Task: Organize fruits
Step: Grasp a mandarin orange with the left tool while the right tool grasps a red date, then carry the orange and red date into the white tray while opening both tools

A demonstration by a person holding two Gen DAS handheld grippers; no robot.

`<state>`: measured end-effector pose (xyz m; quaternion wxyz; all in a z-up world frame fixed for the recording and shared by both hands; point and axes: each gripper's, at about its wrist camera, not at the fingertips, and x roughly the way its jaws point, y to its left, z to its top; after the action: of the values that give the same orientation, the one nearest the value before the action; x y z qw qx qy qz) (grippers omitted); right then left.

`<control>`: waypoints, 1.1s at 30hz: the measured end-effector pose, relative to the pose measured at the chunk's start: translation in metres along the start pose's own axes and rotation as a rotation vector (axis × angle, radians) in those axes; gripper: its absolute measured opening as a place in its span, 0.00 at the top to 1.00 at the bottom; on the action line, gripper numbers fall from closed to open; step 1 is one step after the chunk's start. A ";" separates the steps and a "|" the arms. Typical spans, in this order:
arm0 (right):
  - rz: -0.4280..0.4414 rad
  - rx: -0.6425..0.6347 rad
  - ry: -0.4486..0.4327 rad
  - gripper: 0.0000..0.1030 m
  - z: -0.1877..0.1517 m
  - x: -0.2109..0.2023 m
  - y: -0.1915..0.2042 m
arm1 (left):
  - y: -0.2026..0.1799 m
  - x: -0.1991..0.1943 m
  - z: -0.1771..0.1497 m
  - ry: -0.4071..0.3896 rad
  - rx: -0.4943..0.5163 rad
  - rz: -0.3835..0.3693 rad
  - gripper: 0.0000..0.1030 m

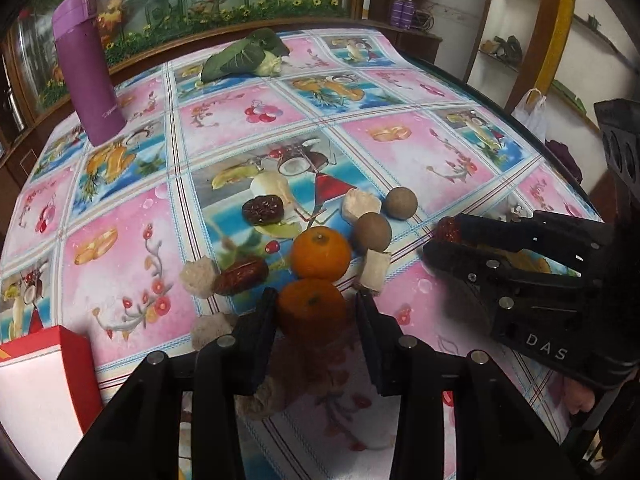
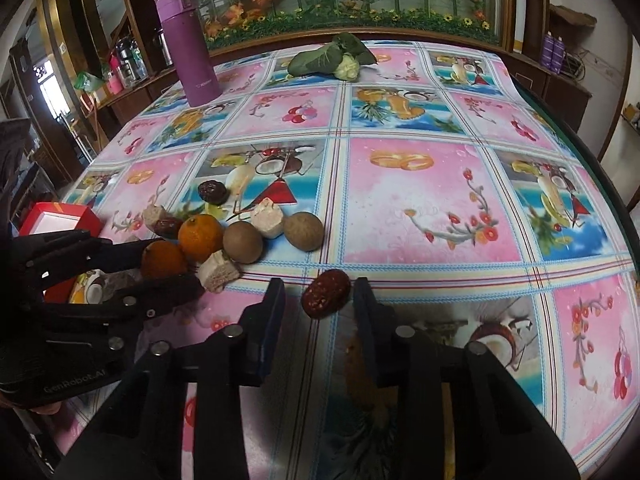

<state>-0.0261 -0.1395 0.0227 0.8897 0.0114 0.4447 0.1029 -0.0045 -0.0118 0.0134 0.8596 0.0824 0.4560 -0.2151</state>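
Note:
My left gripper (image 1: pixel 316 300) stands open with an orange (image 1: pixel 312 310) between its fingertips; the right wrist view shows that orange (image 2: pixel 164 258) inside the jaws too. A second orange (image 1: pixel 320 254) lies just beyond it. My right gripper (image 2: pixel 318 292) is open around a red date (image 2: pixel 326 294) that lies close to its right finger. The left wrist view shows this date (image 1: pixel 450 229) at the right gripper's (image 1: pixel 440 240) tips. Two brown round fruits (image 1: pixel 401 203) (image 1: pixel 373 231), two more dates (image 1: pixel 262 210) (image 1: pixel 240 276) and several pale cubes (image 1: pixel 376 270) are clustered on the tablecloth (image 1: pixel 400 152).
A purple flask (image 1: pixel 90 68) stands at the far left and a leafy green vegetable (image 1: pixel 244 54) lies at the far edge. A red box (image 1: pixel 40 380) sits at the near left corner. The table's edge (image 1: pixel 560 160) runs along the right.

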 end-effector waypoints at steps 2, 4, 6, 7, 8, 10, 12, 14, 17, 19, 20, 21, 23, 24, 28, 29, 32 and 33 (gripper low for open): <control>-0.020 -0.011 -0.002 0.75 0.000 0.001 0.002 | 0.001 0.000 0.000 -0.004 -0.001 -0.001 0.68; -0.021 -0.008 -0.006 0.76 0.000 0.001 0.001 | 0.002 0.000 -0.001 -0.006 -0.008 -0.005 0.69; -0.014 0.001 -0.008 0.76 0.000 0.000 -0.001 | 0.002 0.000 -0.001 -0.007 -0.012 -0.004 0.69; -0.010 0.006 -0.009 0.76 -0.001 -0.001 -0.002 | 0.002 -0.001 -0.001 -0.007 -0.016 0.000 0.69; -0.008 0.014 -0.012 0.76 -0.001 -0.002 -0.004 | 0.002 -0.001 -0.001 -0.007 -0.023 0.004 0.69; -0.004 0.024 -0.022 0.76 -0.001 -0.004 -0.006 | 0.003 -0.005 -0.003 -0.010 -0.044 0.007 0.69; 0.010 0.033 -0.053 0.76 -0.001 -0.011 -0.007 | 0.003 -0.012 -0.004 -0.024 -0.056 0.004 0.69; 0.016 0.037 -0.091 0.76 0.000 -0.018 -0.008 | 0.002 -0.025 -0.007 -0.051 -0.065 0.012 0.69; 0.021 0.045 -0.149 0.76 0.000 -0.029 -0.009 | 0.001 -0.055 -0.016 -0.112 -0.080 0.029 0.69; 0.027 0.052 -0.185 0.76 0.000 -0.035 -0.009 | 0.001 -0.078 -0.025 -0.156 -0.092 0.040 0.69; 0.028 0.057 -0.204 0.76 0.000 -0.039 -0.010 | 0.001 -0.087 -0.029 -0.171 -0.097 0.050 0.69; 0.027 0.060 -0.214 0.76 0.001 -0.040 -0.010 | 0.003 -0.096 -0.033 -0.187 -0.104 0.065 0.69; 0.033 0.066 -0.231 0.76 0.001 -0.043 -0.011 | 0.010 -0.116 -0.045 -0.218 -0.132 0.101 0.69; 0.037 0.070 -0.232 0.76 0.002 -0.043 -0.012 | 0.015 -0.125 -0.052 -0.230 -0.150 0.119 0.69; 0.050 0.088 -0.232 0.76 0.003 -0.041 -0.011 | 0.034 -0.144 -0.072 -0.249 -0.209 0.175 0.69; 0.053 0.094 -0.231 0.76 0.003 -0.041 -0.010 | 0.040 -0.147 -0.077 -0.251 -0.229 0.182 0.69; 0.086 0.125 -0.213 0.76 0.001 -0.038 -0.004 | 0.054 -0.154 -0.090 -0.255 -0.269 0.212 0.69; 0.095 0.128 -0.211 0.76 0.000 -0.038 0.002 | 0.060 -0.157 -0.094 -0.256 -0.283 0.232 0.69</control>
<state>-0.0481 -0.1448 0.0528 0.9230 0.0999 0.3535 0.1144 -0.1255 0.1201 0.0846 0.9324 -0.0150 0.3564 -0.0573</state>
